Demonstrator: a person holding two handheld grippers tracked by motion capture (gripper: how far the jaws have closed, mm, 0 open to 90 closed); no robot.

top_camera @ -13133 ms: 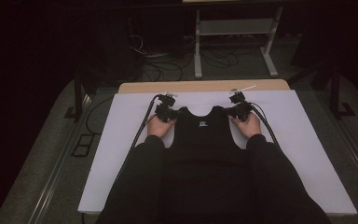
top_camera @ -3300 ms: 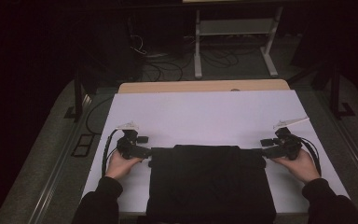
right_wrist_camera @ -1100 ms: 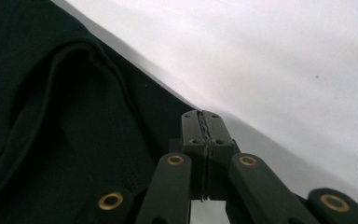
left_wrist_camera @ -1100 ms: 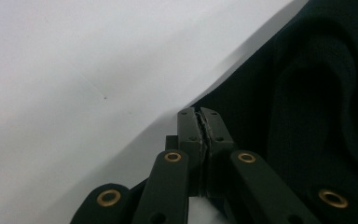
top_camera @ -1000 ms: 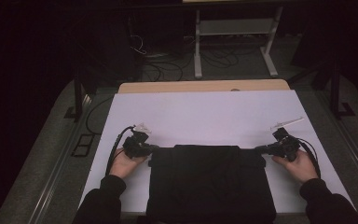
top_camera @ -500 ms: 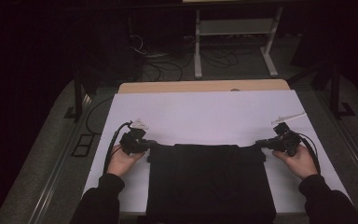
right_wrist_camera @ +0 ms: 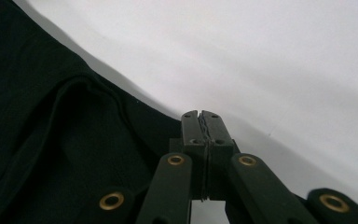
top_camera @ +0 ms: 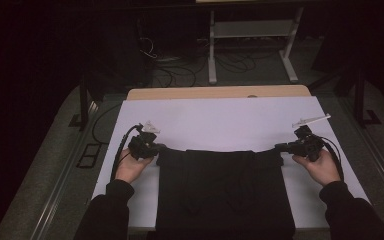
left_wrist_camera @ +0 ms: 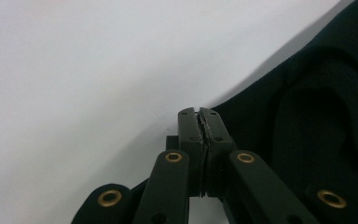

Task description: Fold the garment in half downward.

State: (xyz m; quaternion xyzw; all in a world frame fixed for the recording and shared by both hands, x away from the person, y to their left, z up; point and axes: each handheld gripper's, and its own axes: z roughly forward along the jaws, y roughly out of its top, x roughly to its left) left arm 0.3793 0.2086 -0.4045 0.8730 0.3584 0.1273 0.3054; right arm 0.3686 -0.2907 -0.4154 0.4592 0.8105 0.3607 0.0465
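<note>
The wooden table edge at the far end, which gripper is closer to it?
Right, slightly. The right gripper sits a little farther up the white sheet toward the wooden table edge than the left gripper; both grip the black garment.

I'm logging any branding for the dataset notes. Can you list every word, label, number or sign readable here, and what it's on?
None can be read.
black garment: plain dark cloth, no print or tag visible.
white table cover: blank.
left gripper and right gripper: black jaws with brass rivets, no markings legible.
Background floor and stand: too dark to make out any text.
</note>
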